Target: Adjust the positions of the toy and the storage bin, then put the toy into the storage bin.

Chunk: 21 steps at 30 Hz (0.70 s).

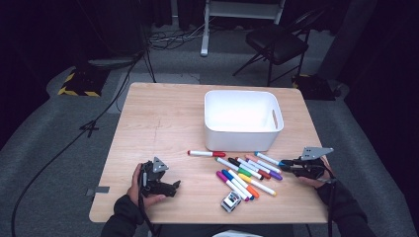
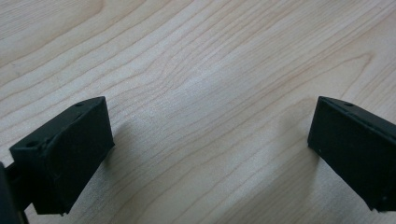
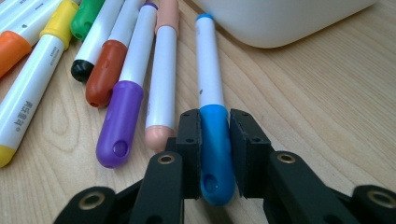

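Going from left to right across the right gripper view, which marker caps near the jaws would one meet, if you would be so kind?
Purple-capped marker → peach-capped marker → blue-capped marker, which the right gripper is clamping by the cap.

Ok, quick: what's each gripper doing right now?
Left gripper: open, holding nothing, over bare table.
Right gripper: shut on the blue-capped marker.
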Available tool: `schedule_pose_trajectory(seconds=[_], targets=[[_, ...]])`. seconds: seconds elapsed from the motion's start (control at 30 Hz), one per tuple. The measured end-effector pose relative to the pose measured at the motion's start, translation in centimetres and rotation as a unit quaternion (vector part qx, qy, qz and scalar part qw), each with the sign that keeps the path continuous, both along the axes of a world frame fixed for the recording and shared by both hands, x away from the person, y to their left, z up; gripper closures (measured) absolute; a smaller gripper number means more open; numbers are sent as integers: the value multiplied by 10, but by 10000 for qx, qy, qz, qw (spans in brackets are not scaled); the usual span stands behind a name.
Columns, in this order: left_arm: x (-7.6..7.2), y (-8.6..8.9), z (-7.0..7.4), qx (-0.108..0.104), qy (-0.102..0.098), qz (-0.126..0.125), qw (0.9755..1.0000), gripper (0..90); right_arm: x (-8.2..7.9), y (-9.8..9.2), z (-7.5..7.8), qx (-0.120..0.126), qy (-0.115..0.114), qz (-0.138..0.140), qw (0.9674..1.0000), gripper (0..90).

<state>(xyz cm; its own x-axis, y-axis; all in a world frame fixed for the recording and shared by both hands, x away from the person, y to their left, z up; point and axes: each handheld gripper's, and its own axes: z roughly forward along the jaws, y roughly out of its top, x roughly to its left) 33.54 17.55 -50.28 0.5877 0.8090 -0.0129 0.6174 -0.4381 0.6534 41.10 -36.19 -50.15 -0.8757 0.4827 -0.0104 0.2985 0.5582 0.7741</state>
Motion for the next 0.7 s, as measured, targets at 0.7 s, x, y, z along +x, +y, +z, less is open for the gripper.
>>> schedule_pose_trajectory(seconds=[0.7], targets=[[0,0,0,7,10,-8,10000,2,-9,-14,14,359,-162,-51,9992,753]])
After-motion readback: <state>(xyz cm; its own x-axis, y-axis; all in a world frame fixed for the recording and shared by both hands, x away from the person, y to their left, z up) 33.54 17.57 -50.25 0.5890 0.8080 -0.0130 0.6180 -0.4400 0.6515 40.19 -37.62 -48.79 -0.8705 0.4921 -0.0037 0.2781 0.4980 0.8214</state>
